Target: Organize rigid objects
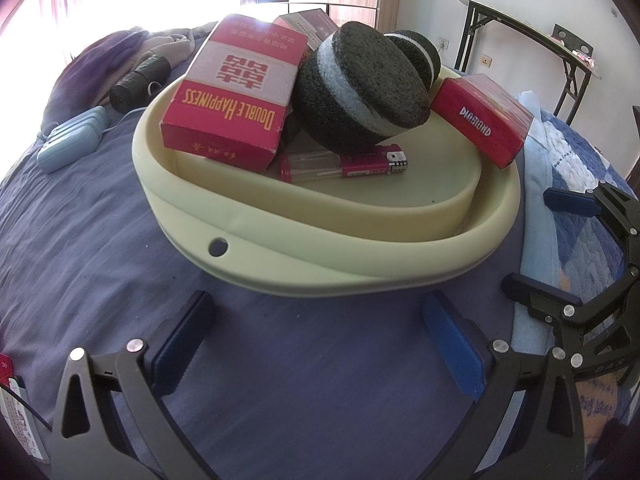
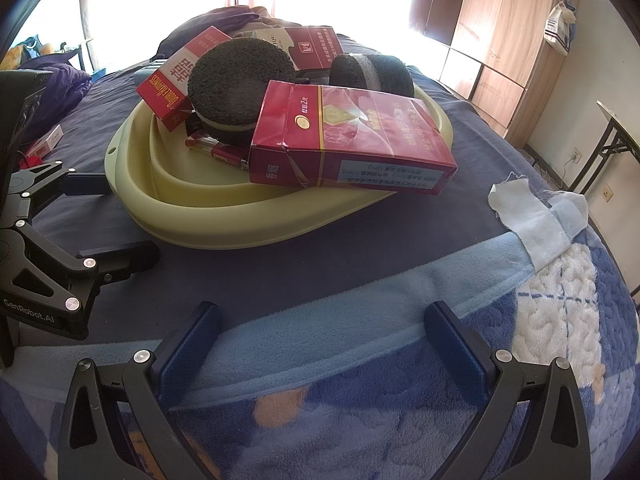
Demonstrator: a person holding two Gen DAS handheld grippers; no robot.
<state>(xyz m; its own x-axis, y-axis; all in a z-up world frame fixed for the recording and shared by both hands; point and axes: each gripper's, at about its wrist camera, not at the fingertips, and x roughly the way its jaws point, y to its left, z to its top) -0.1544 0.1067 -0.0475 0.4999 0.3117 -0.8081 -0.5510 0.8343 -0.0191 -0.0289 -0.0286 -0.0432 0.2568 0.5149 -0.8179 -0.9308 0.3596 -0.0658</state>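
A pale green oval basin (image 1: 280, 256) (image 2: 132, 200) sits on a bed. In it lie a red Double Happiness box (image 1: 236, 88) (image 2: 168, 84), a big black-and-white round sponge (image 1: 360, 84) (image 2: 236, 88), a smaller one (image 1: 416, 52) (image 2: 372, 72), a red lighter (image 1: 344, 166) (image 2: 216, 150) and another red box (image 1: 308, 26) (image 2: 316, 46) at the back. A red Diamond box (image 1: 480, 118) (image 2: 348, 136) rests tilted on the basin's rim. My left gripper (image 1: 320, 340) (image 2: 108, 216) is open and empty just in front of the basin. My right gripper (image 2: 320, 348) (image 1: 536, 248) is open and empty over the blanket.
The bed has a purple-blue sheet (image 1: 80, 220) and a blue patterned fleece blanket (image 2: 400, 400). A white cloth (image 2: 524, 220) lies at the right. A light blue case (image 1: 72, 140), a black roll (image 1: 140, 80) and bundled clothes (image 1: 120, 56) sit left of the basin. A folding table (image 1: 532, 40) stands beyond.
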